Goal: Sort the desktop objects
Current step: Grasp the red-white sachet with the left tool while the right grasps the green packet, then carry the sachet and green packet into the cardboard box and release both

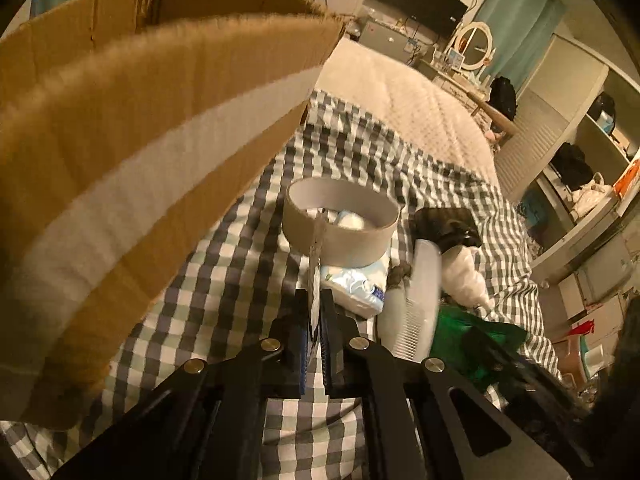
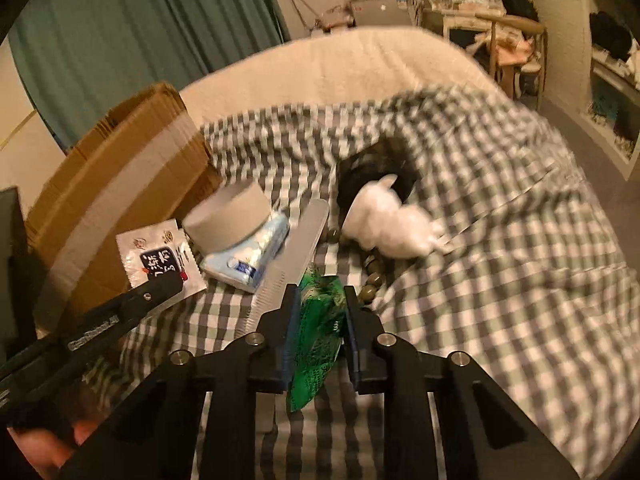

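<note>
1. Step in hand, as I judge it: both grippers are loaded with items, carry-to-box phase of the sort.
2. Left gripper (image 1: 316, 312) is sitting nearly shut, jaws pinching a thin white foil sachet with black printed label (image 2: 160, 258). In the left wrist view the sachet is showing edge-on between the fingers; in the right wrist view it is showing flat, gripped at its lower corner.
3. Right gripper (image 2: 320, 300) is standing partly open, jaws closing on a crinkly green plastic packet (image 2: 320, 332). The packet is filling the gap and appears held, but contact on the right pad is not clear.
4. Brown corrugated cardboard box with a pale tape strip (image 1: 140, 140) is sitting immediately left of the left gripper, its wall rising above the jaws. The sachet is just beside the box wall, not over the opening.
5. Next move probably calls for lifting the sachet above the box rim, moving left over the opening, then releasing. The right gripper would need a longer carry across the clutter.
6. Still lying on the grey-white checked bedcloth (image 2: 500, 200): a grey cardboard tape roll (image 2: 228, 220) resting on a light blue tissue pack (image 2: 248, 264), a flat silvery comb (image 2: 294, 256) just right of them, a white fluffy toy (image 2: 396, 228) against a black object, and a string of dark beads (image 2: 370, 280) near the right jaw.
</note>
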Available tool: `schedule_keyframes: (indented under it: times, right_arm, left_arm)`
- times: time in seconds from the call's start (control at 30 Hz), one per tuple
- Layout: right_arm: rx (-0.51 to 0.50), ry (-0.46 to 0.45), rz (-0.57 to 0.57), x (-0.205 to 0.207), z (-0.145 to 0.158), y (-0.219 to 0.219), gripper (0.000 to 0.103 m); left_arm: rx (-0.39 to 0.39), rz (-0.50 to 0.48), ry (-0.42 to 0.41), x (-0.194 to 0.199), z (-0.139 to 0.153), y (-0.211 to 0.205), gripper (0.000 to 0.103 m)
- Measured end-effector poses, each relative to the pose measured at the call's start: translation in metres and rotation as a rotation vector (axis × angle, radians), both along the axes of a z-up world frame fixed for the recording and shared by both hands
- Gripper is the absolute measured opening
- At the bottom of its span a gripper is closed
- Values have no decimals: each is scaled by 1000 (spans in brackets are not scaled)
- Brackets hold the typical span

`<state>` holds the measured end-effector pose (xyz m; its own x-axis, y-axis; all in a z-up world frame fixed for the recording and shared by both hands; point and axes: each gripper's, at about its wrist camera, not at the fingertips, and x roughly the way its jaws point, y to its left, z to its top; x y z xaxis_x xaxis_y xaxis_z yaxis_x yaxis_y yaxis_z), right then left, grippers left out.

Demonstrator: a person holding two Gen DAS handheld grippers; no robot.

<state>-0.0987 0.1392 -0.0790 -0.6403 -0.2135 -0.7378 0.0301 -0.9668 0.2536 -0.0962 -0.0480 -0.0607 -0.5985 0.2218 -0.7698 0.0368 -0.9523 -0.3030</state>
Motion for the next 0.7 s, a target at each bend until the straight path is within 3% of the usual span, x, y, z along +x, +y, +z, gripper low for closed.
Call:
schedule_keyframes:
  times: [0.23,0.43,0.6,0.7]
  right_arm:
    - [121,90,-19,22,64,15,19]
    - [108,150,-20,35,111,19,19]
    - [96,205,57,39,141,-14,19]
    - [86,240,122,36,155,-44,19]
  left_arm:
    - [49,-22,47,11,20,-1,5]
    - [82,-47,123,26,48,-4,5]
    - [112,-86,269,53,98,-16,5]
    - [110,-60,353,63,125,-32,5]
